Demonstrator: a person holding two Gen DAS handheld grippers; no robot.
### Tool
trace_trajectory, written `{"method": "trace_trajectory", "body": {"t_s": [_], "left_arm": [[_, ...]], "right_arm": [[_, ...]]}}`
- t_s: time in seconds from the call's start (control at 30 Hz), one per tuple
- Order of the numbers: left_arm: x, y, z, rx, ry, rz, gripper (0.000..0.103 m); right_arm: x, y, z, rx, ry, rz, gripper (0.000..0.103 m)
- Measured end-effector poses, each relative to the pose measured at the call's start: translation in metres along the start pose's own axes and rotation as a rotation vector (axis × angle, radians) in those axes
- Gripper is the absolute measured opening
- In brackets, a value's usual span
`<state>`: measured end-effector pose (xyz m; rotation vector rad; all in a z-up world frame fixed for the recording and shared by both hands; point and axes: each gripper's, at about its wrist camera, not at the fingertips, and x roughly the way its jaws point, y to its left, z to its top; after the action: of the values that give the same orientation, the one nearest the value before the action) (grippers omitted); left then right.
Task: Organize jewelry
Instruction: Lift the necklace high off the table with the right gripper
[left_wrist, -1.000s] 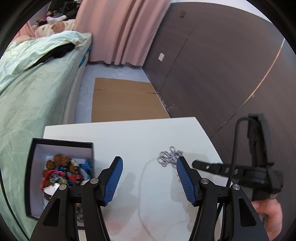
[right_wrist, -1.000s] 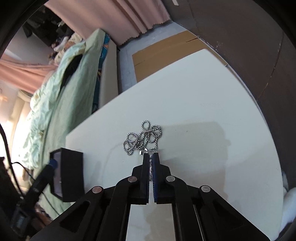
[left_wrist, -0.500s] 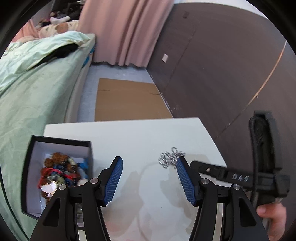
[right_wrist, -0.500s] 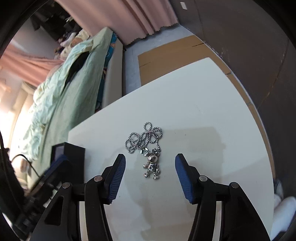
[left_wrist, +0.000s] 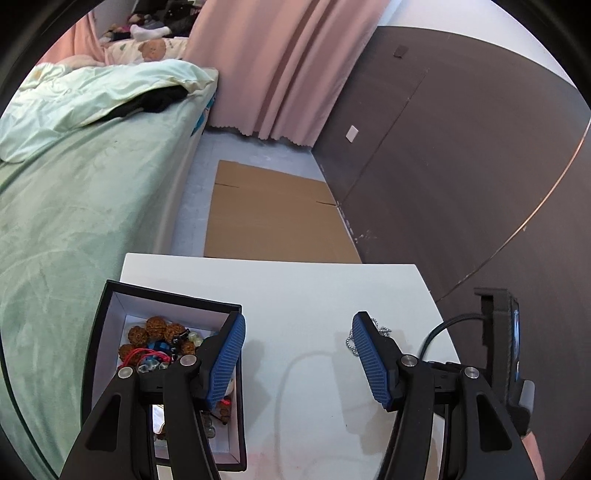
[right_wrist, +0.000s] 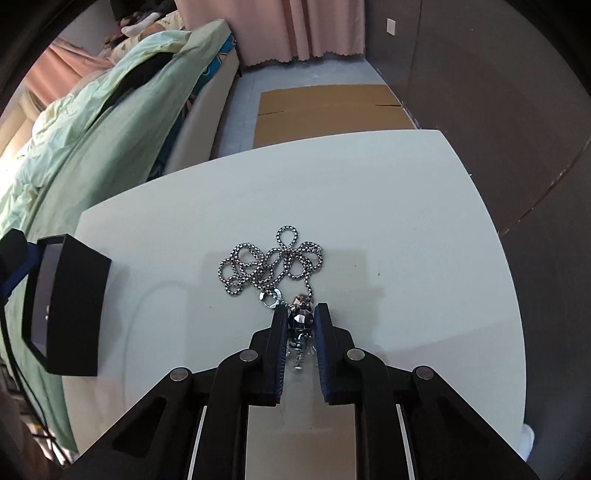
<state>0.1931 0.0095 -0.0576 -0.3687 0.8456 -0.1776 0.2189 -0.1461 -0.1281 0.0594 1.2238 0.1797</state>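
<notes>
A silver chain necklace (right_wrist: 273, 264) with a small metal figure pendant (right_wrist: 301, 321) lies coiled on the white table (right_wrist: 406, 221). My right gripper (right_wrist: 300, 317) has its blue pads closed against the pendant. A bit of the chain (left_wrist: 384, 332) shows behind my left gripper's right finger. My left gripper (left_wrist: 297, 354) is open and empty above the table. A black box (left_wrist: 110, 332) with a white inside holds beads and bracelets (left_wrist: 159, 343) at the table's left. It also shows in the right wrist view (right_wrist: 74, 302).
A bed with a green cover (left_wrist: 74, 184) runs along the left of the table. Flat cardboard (left_wrist: 273, 218) lies on the floor beyond the table. A dark wall (left_wrist: 461, 166) stands on the right. Pink curtains (left_wrist: 273, 66) hang at the back.
My right gripper opened, showing the pendant, then closed around it. My left gripper stayed open and drew back and up a little.
</notes>
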Motion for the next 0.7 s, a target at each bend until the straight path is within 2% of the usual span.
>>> {"method": "trace_trajectory", "body": {"t_s": [0.17, 0.4, 0.5, 0.7], "left_arm": [[0.001, -0.006, -0.002, 0.022, 0.003, -0.013, 0.062], [0.008, -0.018, -0.009, 0.048, 0.012, -0.009, 0.062], [0.015, -0.030, -0.016, 0.086, 0.027, -0.011, 0.062], [0.035, -0.065, -0.034, 0.205, 0.062, -0.025, 0.062]], "right_arm": [[-0.021, -0.021, 0.002, 0.071, -0.041, 0.104, 0.015], [-0.069, -0.055, 0.003, 0.184, -0.204, 0.281, 0.015], [-0.083, -0.073, 0.002, 0.245, -0.265, 0.303, 0.015], [-0.092, -0.091, -0.002, 0.333, -0.312, 0.324, 0.015]]}}
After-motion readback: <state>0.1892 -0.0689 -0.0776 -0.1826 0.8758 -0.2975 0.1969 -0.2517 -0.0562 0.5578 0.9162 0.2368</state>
